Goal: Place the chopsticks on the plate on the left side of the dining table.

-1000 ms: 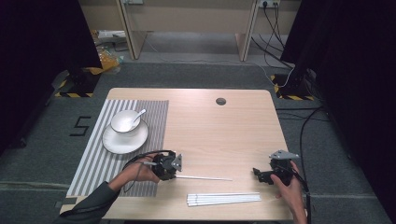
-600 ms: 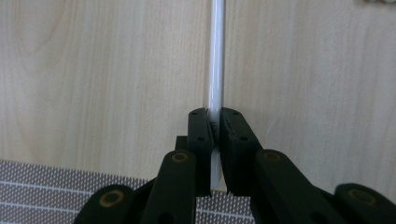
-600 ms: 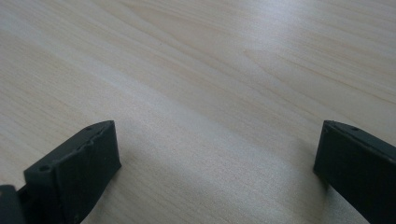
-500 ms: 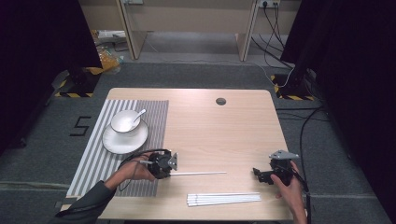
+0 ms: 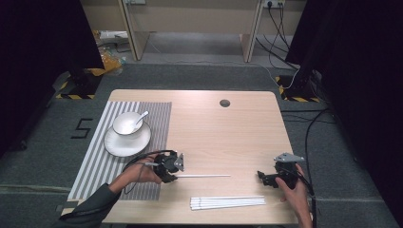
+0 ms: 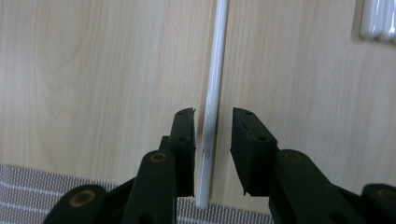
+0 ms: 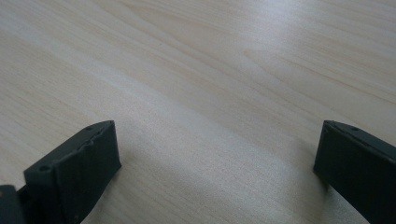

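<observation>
- Left tongs (image 6: pixel 212 128), near the surface's front-left part beside the striped mat (image 5: pixel 111 156), sit with jaws parted around a white stick (image 6: pixel 214 93); a gap shows on each side, so nothing is clamped.
- Right tongs (image 7: pixel 217 163), near the front-right corner, gape wide over bare wood.
- The stick lies flat on the surface (image 5: pixel 228 137), pointing toward the right edge.
- More white sticks (image 5: pixel 228 203) lie bundled along the front edge.
- A bowl with spoon (image 5: pixel 127 123) sits on a plate (image 5: pixel 124 145) on the mat.

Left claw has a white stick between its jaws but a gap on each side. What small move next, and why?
Probably close the left claw on the white stick. The stick lies on the table between the jaws, nearer one jaw, with a gap to the other, so it isn't gripped yet. The right claw sits open, apart.
</observation>
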The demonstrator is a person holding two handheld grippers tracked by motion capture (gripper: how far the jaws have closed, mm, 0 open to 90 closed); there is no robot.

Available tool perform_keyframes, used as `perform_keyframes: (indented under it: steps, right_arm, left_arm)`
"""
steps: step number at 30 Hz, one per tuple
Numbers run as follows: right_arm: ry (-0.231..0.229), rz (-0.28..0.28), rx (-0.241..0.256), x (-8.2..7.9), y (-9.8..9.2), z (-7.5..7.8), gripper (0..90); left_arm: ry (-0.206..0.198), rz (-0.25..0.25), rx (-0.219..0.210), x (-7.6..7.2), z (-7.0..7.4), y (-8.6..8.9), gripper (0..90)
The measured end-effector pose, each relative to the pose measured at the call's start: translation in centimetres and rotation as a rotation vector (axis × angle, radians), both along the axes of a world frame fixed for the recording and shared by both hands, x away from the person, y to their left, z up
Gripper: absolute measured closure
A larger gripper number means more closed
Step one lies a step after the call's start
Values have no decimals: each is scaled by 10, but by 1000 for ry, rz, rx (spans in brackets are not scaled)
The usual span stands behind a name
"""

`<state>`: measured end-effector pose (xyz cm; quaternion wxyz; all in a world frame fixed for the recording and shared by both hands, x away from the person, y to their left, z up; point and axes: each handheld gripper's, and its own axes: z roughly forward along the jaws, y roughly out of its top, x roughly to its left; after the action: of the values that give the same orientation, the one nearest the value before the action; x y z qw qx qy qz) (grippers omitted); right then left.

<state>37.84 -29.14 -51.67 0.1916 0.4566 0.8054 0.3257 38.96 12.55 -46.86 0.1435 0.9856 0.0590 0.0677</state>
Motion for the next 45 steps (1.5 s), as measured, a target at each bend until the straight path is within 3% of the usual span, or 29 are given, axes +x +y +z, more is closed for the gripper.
perform_keyframes:
  steps: [6, 17, 35, 45]
  right_arm:
    - [1, -1, 0, 0, 0, 0, 2]
    - [1, -1, 0, 0, 0, 0, 2]
    - [0, -1, 0, 0, 0, 0, 2]
    - [0, -1, 0, 0, 0, 0, 2]
  left_arm:
    - [2, -11, -3, 1, 0, -24, 688]
    - [27, -19, 3, 5, 0, -46, 708]
    - [89, -20, 84, 16, -6, -60, 770]
    - [141, -24, 158, 19, -5, -71, 824]
